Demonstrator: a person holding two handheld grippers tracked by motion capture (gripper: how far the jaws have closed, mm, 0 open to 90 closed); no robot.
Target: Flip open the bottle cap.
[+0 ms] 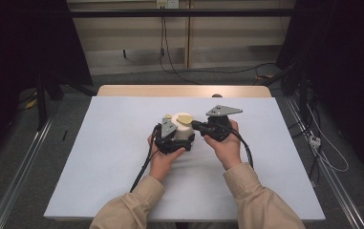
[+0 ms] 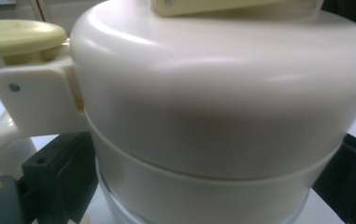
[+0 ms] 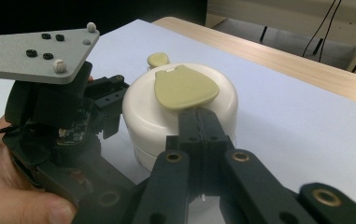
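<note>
A cream jug (image 1: 183,128) with a domed lid stands on the white table sheet (image 1: 98,157); we find no brand, label or writing on it. A pale yellow flap (image 3: 185,87) lies on its lid, and a yellow knob (image 2: 20,37) sits above the hinge bracket, where the curved cream handle (image 2: 0,144) joins the body.

Left gripper (image 1: 169,136) — in its own view we see the jug between the two black jaws, one at each side of the lower body, so it appears clamped on the jug. The jug stands directly ahead of this gripper, very close to its camera.

Right gripper (image 3: 200,122) — we see its two jaws pressed together, tips resting at the near edge of the yellow flap, on the lid's rim. The jug lies just beyond these tips, with the left gripper just beside it on the far side.

In the high view, both hands meet at mid-table, the jug between the grippers.
</note>
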